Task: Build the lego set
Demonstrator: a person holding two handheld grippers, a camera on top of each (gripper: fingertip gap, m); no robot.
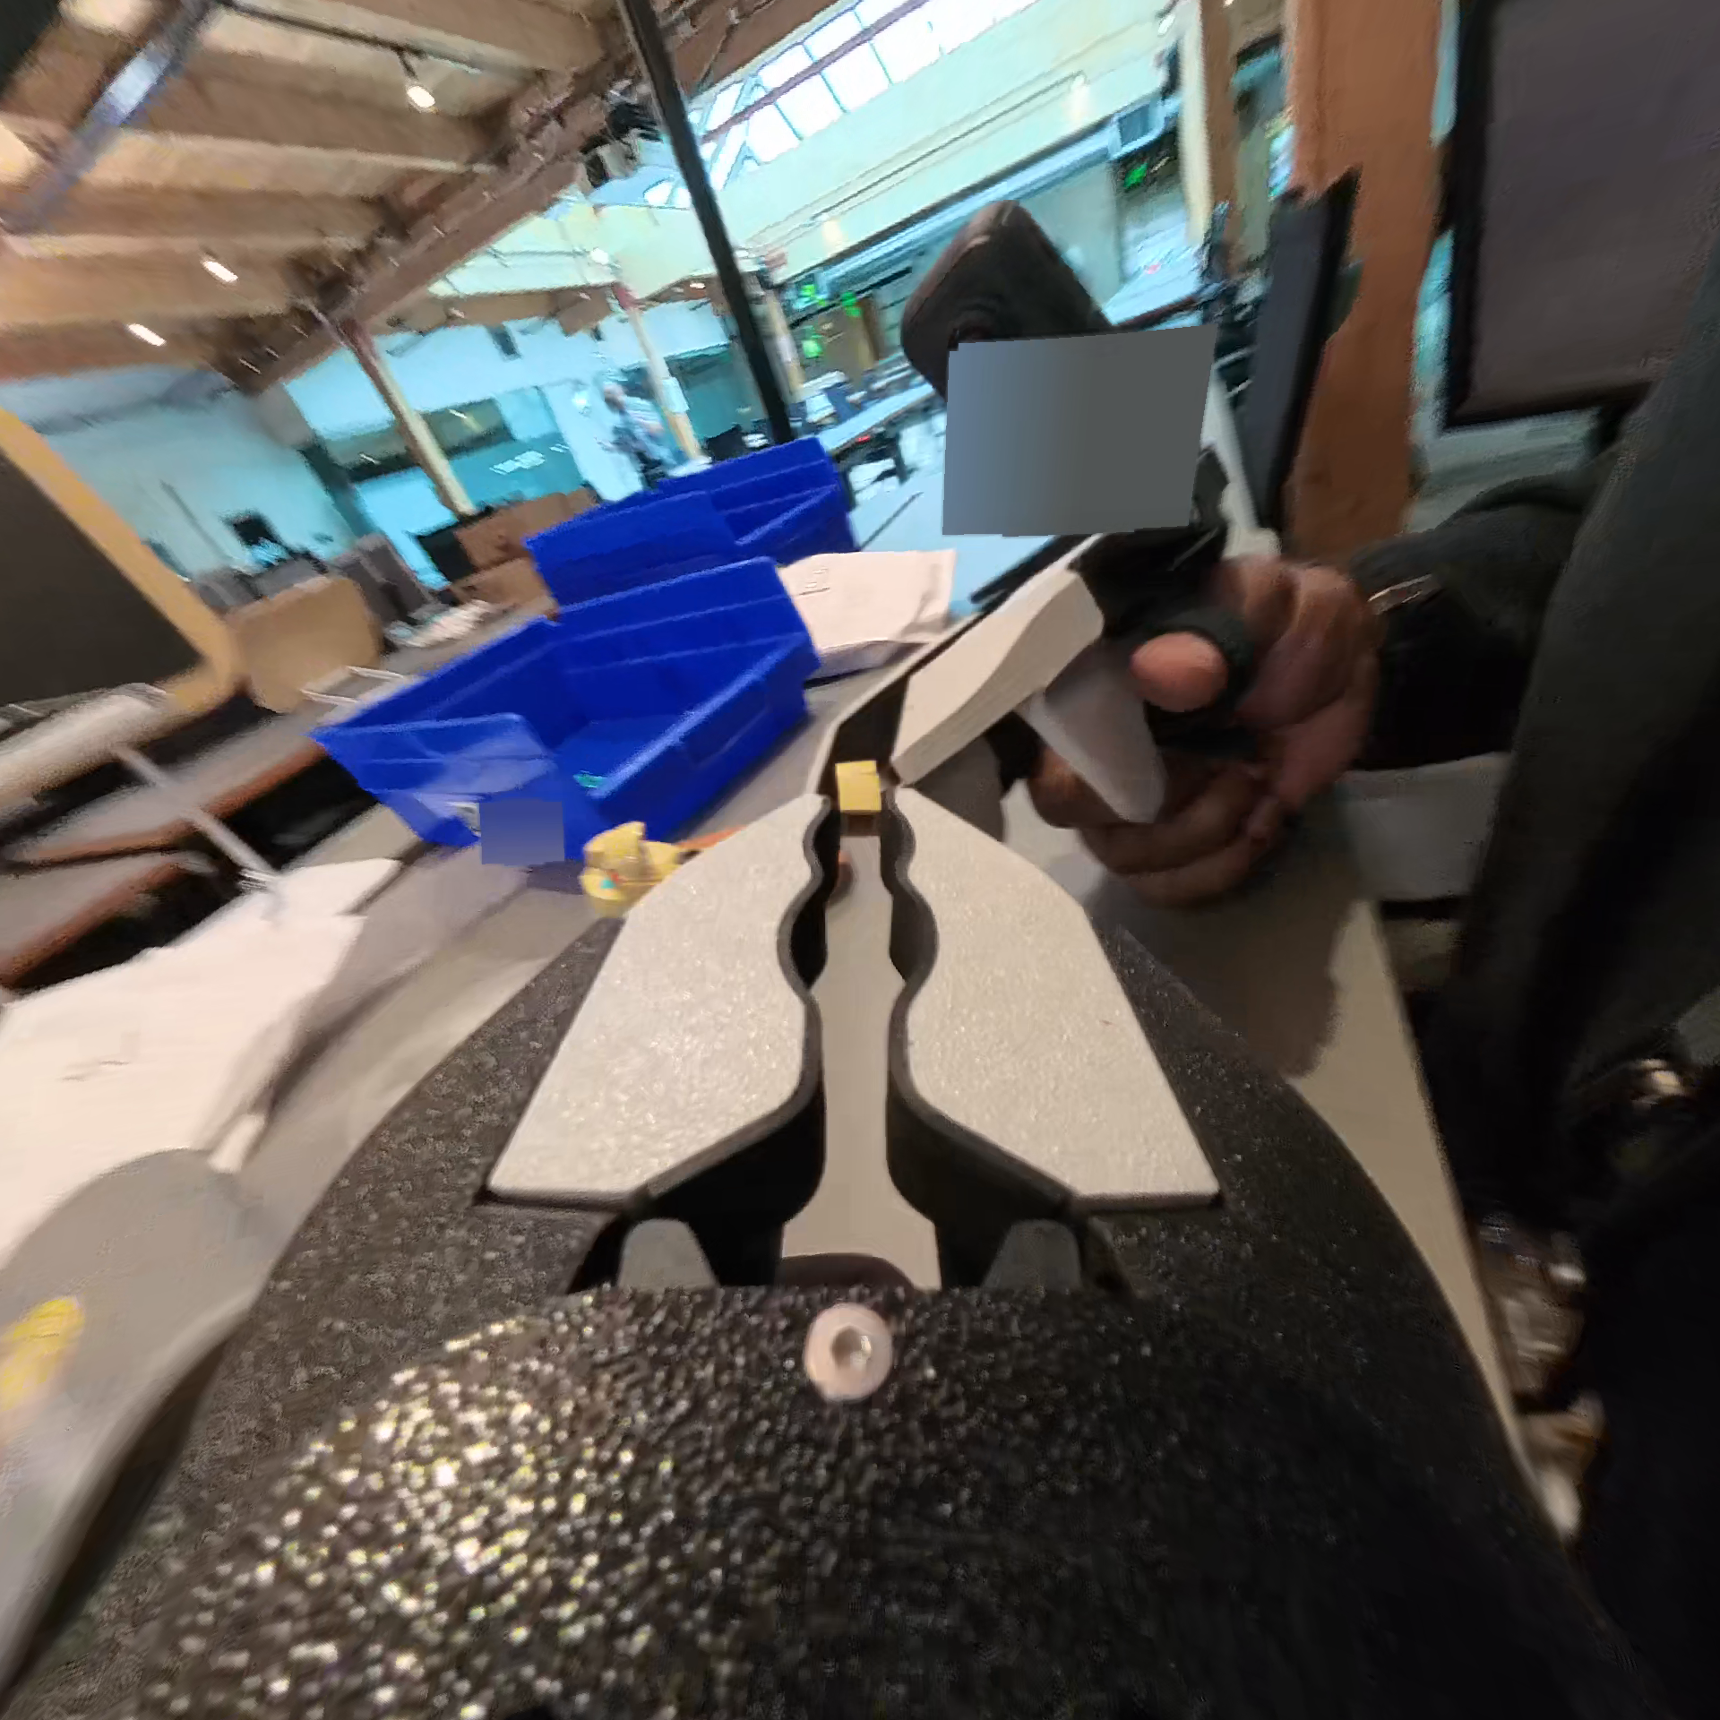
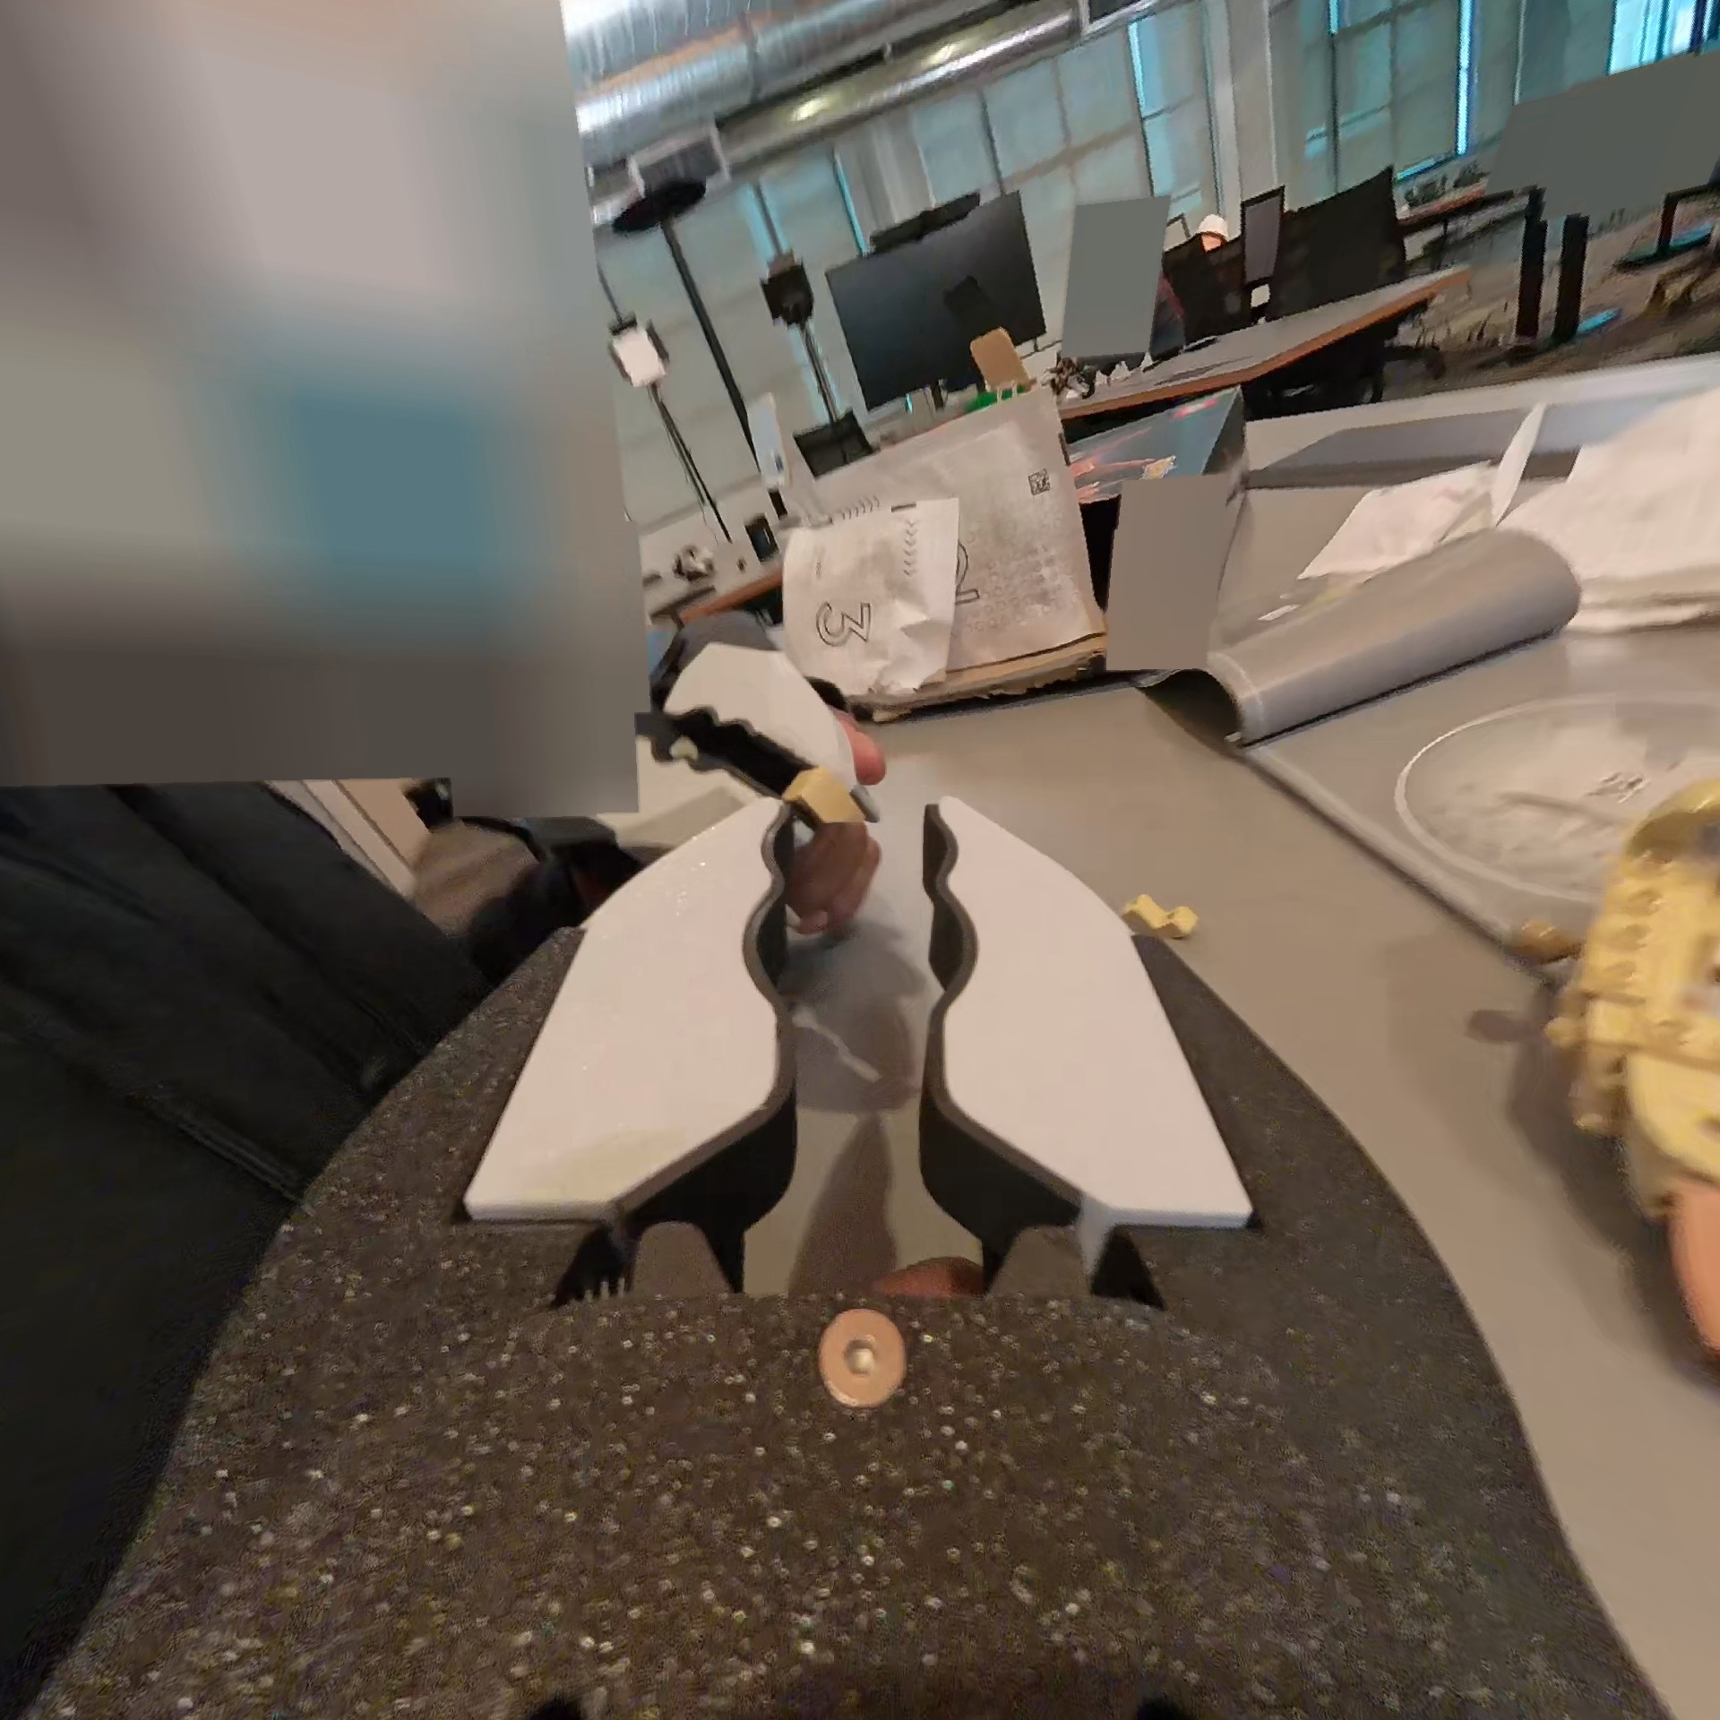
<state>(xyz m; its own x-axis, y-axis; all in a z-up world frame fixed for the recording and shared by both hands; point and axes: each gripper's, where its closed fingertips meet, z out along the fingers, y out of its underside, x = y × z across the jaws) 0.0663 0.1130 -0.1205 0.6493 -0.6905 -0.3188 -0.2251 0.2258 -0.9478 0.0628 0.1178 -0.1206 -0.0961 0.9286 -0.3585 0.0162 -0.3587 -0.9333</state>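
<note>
A pale sheet of paper [image 1: 177, 1005] is seen lying at the far left of the grey table [image 1: 465, 940] in the left wrist view. Just right of it, blue plastic bins [image 1: 596, 707] are stacked in a row on the table, the nearest one open toward the camera. A small cluster of yellow pieces [image 1: 622, 861] is found on the table just in front of that bin. Further right, the left gripper [image 1: 857, 810] is raised above the table with its fingers [image 1: 735, 940] drawn nearly together, and a small yellow block [image 1: 856, 789] is gripped at their tips. In the right wrist view the same yellow block is seen clamped at the tip of that gripper. To the right of the block, the right gripper [image 2: 852, 819] is held in a hand [image 1: 1238, 726] wearing a fingerless black glove, and its tip is brought just beside the block. Its fingers [image 2: 1033, 1005] are seen spread apart in its own view, with nothing between them but the table surface. Right of them a single small yellow piece [image 2: 1159, 917] lies on the table. At the far right, a larger yellow assembly [image 2: 1647, 1024] is seen, blurred, near a clear round lid [image 2: 1545, 800] and a rolled grey mat [image 2: 1396, 633].
</note>
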